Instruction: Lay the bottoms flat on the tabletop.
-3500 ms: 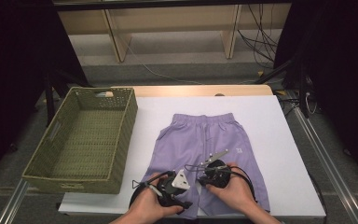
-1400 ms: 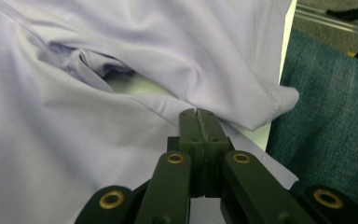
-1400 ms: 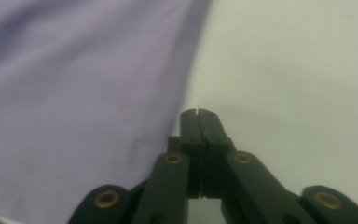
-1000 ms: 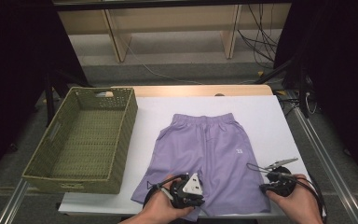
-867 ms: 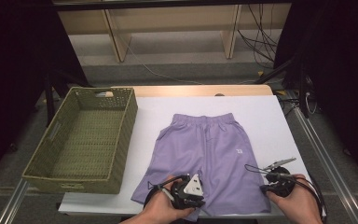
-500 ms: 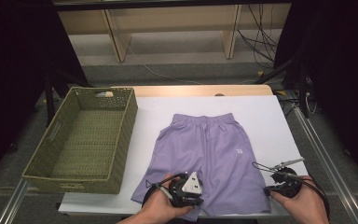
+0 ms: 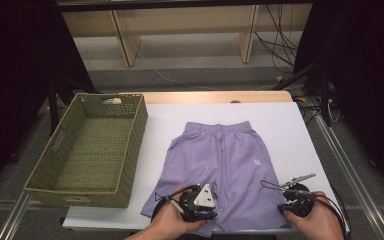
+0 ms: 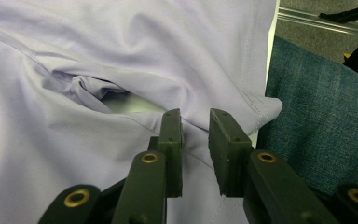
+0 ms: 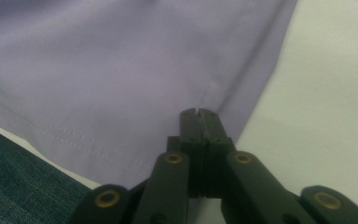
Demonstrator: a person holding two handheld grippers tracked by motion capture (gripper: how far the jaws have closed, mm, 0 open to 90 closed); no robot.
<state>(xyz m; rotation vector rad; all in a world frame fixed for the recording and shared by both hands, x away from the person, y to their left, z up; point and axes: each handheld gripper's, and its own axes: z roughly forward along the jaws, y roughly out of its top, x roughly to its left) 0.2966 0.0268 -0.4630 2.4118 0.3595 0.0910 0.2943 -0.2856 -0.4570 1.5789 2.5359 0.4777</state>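
Since earlier, our right gripper [image 7: 294, 192] shifted to the shorts' [image 7: 222, 165] lower-right hem, jaws pressed together; our left gripper's [image 8: 196, 133] jaws, slightly spread, have just been opening over fabric.

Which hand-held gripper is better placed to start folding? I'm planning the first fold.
The right hand-held gripper: its jaws look shut at the outer hem corner of the purple shorts. The left hand-held gripper is open over the inner hem.

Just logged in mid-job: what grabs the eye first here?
Lilac shorts lie flat on the white table, waistband away from the person. The left gripper sits slightly open over the crotch fold; the right gripper is shut at the outer leg hem. A green woven basket sits left.
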